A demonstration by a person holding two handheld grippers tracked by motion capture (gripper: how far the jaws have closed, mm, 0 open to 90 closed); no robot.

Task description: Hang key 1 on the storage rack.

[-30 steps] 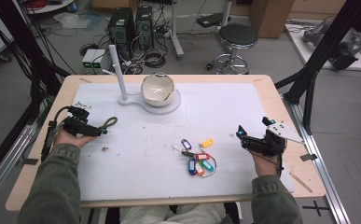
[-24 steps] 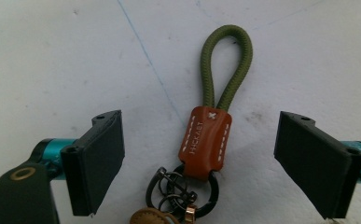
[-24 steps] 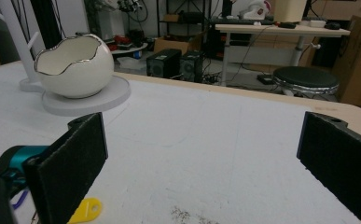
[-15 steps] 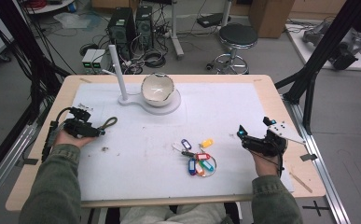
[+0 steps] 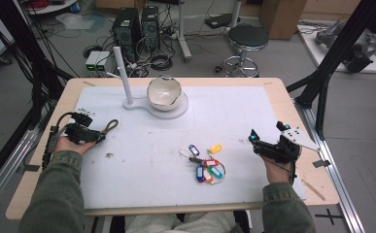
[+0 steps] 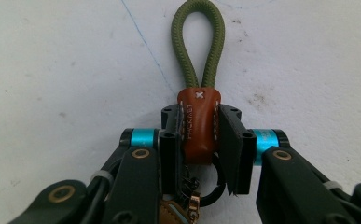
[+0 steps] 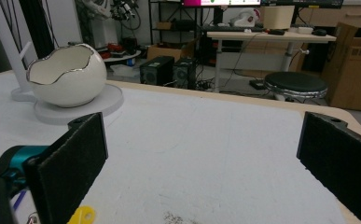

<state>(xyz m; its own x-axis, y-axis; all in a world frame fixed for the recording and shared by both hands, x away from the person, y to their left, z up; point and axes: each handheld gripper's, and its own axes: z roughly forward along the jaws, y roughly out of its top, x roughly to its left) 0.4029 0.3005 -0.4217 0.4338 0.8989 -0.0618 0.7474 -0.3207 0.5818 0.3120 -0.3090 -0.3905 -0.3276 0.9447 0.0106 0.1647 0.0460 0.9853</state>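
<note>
Both pads of the left gripper (image 6: 199,140) have just closed on the keychain's brown leather tab (image 6: 198,125) near the worktop's left edge; its ring is half hidden.

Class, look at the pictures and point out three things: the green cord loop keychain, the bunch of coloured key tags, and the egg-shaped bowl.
green cord loop keychain (image 6: 197,125), left gripper view, on its brown leather band.
bunch of coloured key tags (image 5: 206,163), high view, on the middle of the bunch.
egg-shaped bowl (image 7: 71,86), right gripper view, on its white outer wall.

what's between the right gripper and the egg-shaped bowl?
High view: bare white mat between the right gripper and the egg-shaped bowl; the colored key tags lie off to the side.
</note>
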